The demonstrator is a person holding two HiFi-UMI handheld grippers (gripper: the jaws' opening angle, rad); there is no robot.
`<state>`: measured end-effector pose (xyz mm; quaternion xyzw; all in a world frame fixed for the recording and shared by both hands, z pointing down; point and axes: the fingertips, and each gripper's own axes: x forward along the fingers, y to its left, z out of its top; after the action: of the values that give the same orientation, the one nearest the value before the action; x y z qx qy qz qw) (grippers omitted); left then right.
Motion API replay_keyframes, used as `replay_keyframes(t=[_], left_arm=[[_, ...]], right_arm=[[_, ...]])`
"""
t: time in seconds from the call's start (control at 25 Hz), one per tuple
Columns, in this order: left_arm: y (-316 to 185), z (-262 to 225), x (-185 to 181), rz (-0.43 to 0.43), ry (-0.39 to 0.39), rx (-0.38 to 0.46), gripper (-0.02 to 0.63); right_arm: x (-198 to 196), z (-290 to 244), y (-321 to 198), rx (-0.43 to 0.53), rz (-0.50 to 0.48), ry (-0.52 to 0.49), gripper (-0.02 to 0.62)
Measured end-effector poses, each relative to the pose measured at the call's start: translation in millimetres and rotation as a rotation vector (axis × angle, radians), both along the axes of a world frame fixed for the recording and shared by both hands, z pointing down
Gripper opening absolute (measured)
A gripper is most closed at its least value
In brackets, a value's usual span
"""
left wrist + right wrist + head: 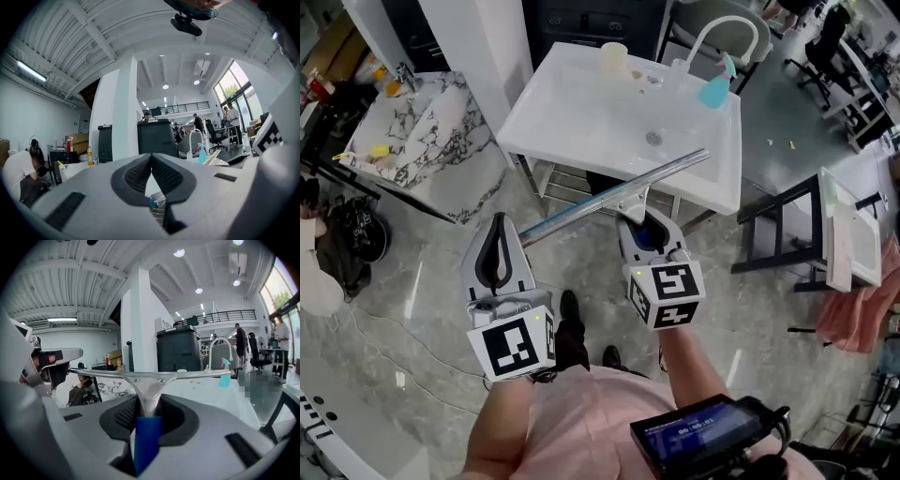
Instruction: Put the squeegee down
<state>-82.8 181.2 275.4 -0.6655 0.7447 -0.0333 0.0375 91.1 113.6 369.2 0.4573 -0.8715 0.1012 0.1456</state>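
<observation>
The squeegee [609, 194] has a long metal blade and a blue handle. My right gripper [649, 223] is shut on that handle and holds it in the air, just in front of the near edge of the white sink top [581, 122]. In the right gripper view the blade [145, 376] runs crosswise ahead of my right gripper [149, 401], with the blue handle between the pads. My left gripper [498, 225] hangs to the left, below the blade's left end, shut with nothing in it. Its pads [161, 176] meet at the tip in the left gripper view.
On the sink top stand a cup [614, 58], a teal spray bottle [715, 89] and a white arched faucet [727, 33], with a drain [653, 138] in the middle. A marble counter [422, 141] stands at left, a black stand with white boards [839, 230] at right. A person [314, 272] crouches far left.
</observation>
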Motion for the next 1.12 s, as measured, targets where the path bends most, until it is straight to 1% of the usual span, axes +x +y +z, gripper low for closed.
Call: replay_keyframes(t=[0.12,0.24,0.36,0.52,0.76,0.92,1.12], left_arm=[[-33.2,-7.9,-21.2,0.018,-0.011,0.01,0.009],[-64.9,-22.4,-37.4,0.042,-0.017,0.039,0.009],[-90.4,-32.6,-50.9,0.06,-0.024,0.062,0.009],[-115.7,-38.8,-65.1,0.071,-0.022,0.073,0.009],[-150.0,-25.9,-67.9,0.095,-0.02,0.051,0.009],[-175.2,-10.0,-67.2,0.109,-0.024,0.021,0.009],[-221.4,1.9,-69.8,0.114,-0.043,-0.004,0.009]], right_arm=[[-23.1,-0.1,-29.2,-0.01,0.007,0.002,0.101],[-39.9,-12.3,-59.0,0.009,0.024,-0.003,0.101],[-50.6,-28.8,-86.2,0.04,0.047,-0.008,0.101],[-59.2,-45.8,-110.8,0.067,0.069,-0.004,0.101],[-61.4,-45.1,-137.8,0.072,0.09,0.003,0.101],[-60.4,-29.5,-162.9,0.049,0.108,0.0,0.101],[-67.1,-5.8,-207.6,0.009,0.103,-0.007,0.101]])
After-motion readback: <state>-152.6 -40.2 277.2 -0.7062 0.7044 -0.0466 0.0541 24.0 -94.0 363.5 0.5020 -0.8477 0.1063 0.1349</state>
